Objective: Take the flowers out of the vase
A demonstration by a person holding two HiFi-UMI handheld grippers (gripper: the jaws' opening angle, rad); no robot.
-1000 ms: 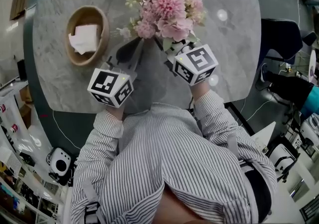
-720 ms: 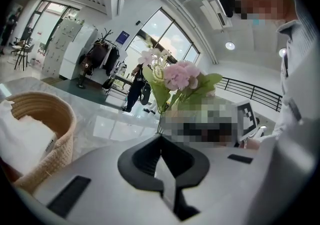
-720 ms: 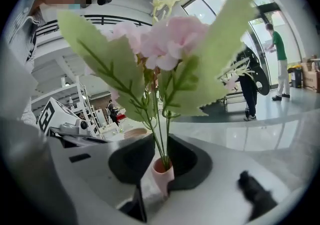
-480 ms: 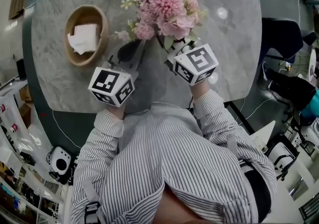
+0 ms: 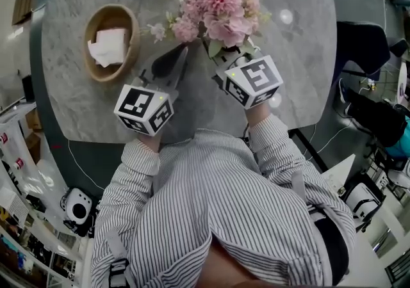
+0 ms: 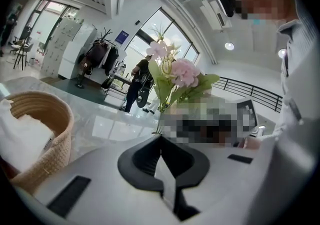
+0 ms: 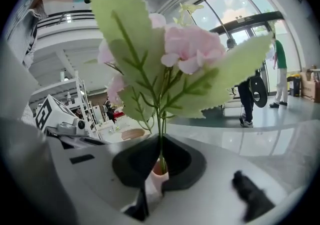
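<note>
**Right gripper clamped on the flowers, left gripper shut beside it**

A woven basket (image 5: 106, 77) with a folded white napkin (image 5: 109, 48) in it sits on the grey marble table (image 5: 301, 37). The rest is easiest to place from that basket.

The flowers (image 5: 218, 8), a bunch of pink blooms with pale green sprigs, stand to the right of the basket, near it but not touching. They rise upright over the tabletop.

The right gripper (image 5: 224, 57) comes in from the person's side and is the tool farther from the basket. Its jaws are clamped on the flowers. The thin green stems (image 7: 160, 119) run straight down into the pinch of the two dark pads, and broad serrated leaves (image 7: 125, 34) spread above them. A pale pinkish bit (image 7: 160, 169) shows at the foot of the stems between the pads; I can't tell what it is.

The left gripper (image 5: 182, 53) lies between the basket and the right gripper, just off the basket's near right side. Its jaws are drawn together, tips meeting, with nothing gripped that I can see. The stems rise just past those tips.

I can't pick out the vase in any view. The blooms and the two grippers cover the spot where the stems end.

The person's striped sleeves (image 5: 144, 155) reach forward to both tools.
</note>
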